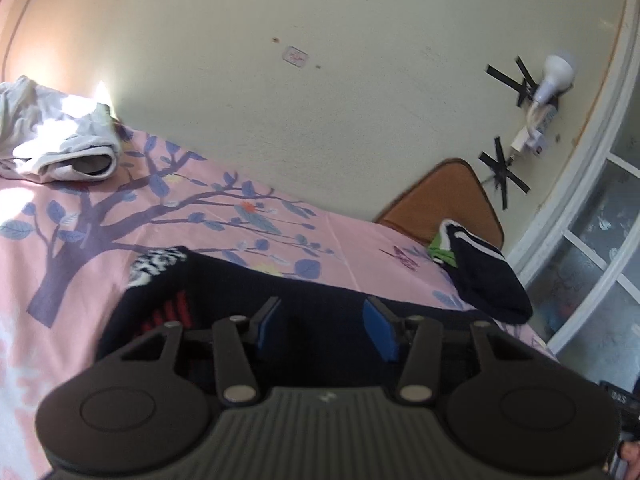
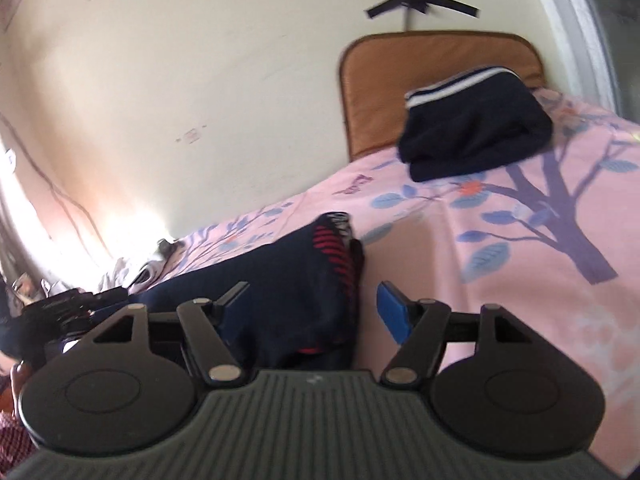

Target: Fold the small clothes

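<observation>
Two fisheye views look along hand-held tongs over a bed covered by a pink sheet printed with a purple tree and blue leaves (image 1: 224, 216). In the left wrist view, the left tongs (image 1: 326, 322) fill the lower centre, blue pads parted about halfway with a gap between them; a dark navy knitted garment with red stripes and a black-and-white patterned edge (image 1: 168, 288) lies on the sheet under and ahead of them, spreading toward the lower left, and the pads do not visibly press on it. A crumpled white garment (image 1: 60, 140) sits at the upper left of the frame in bright sunlight. At the right, a folded navy garment with white stripes (image 1: 488, 276) rests on something bright green (image 1: 440, 246) near a brown padded headboard (image 1: 444, 200). On the cream wall above, a white light bulb (image 1: 554, 76) is fixed with crossed black tape. In the right wrist view, slightly blurred, the right tongs (image 2: 314, 312) stand wide apart; the left pad lies over the navy red-striped garment (image 2: 304, 276), whose folded edge sits in the gap, while the right pad hovers over bare pink sheet (image 2: 500, 280), gripping nothing. The folded striped garment (image 2: 476, 128) lies at the upper right, against the headboard (image 2: 380, 92).
</observation>
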`<state>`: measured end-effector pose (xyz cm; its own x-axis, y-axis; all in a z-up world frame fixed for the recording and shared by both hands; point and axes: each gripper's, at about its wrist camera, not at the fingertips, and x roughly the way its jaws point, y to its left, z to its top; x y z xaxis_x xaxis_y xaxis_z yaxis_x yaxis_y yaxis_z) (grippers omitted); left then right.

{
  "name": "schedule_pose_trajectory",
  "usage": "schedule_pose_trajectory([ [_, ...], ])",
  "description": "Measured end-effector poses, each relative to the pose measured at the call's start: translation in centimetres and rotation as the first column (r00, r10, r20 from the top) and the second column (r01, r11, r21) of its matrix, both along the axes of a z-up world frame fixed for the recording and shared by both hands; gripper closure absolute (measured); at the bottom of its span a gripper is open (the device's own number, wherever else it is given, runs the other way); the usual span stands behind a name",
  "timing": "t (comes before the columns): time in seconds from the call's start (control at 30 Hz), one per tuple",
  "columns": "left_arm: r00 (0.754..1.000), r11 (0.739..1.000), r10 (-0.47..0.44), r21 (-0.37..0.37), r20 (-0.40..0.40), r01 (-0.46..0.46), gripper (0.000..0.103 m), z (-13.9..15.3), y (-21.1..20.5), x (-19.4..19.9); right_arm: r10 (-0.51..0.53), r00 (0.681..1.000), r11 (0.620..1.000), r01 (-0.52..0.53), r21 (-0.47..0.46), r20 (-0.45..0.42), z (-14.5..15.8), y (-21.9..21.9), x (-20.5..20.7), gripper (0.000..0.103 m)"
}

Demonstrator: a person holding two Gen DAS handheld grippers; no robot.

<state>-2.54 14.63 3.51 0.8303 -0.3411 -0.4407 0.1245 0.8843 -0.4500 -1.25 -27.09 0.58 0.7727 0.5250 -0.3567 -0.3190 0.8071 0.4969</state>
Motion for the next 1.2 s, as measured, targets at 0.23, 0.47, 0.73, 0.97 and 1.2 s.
schedule_pose_trajectory([
  [0.23,0.981,0.973,-0.184,0.133,-0.060,0.190,0.091,-0.1,-7.0,1.2,0.064,0.974,0.984,-0.025,0.179,-0.219,-2.4,-0.5,4.4,0.034],
  [0.47,0.980,0.966,-0.137,0.198,-0.147,0.165,0.098,-2.5,-7.7,2.2,0.161,0.937,0.968,-0.089,0.233,-0.311,-2.9,2.3,7.0,0.074],
  [0.73,0.982,0.977,-0.175,0.111,-0.077,0.182,0.097,-0.2,-5.8,0.5,0.299,0.943,0.929,-0.253,0.271,-0.146,4.8,7.3,5.0,0.079],
  [0.97,0.990,0.993,0.109,0.031,0.086,-0.112,0.083,3.0,5.8,-7.0,0.514,0.857,0.857,-0.515,-0.022,-0.046,9.2,20.8,1.8,0.078],
  [1.2,0.958,0.962,0.273,0.004,0.089,-0.275,0.062,3.3,11.1,-10.1,0.620,0.769,0.739,-0.638,-0.216,-0.154,3.8,33.9,2.1,0.073],
])
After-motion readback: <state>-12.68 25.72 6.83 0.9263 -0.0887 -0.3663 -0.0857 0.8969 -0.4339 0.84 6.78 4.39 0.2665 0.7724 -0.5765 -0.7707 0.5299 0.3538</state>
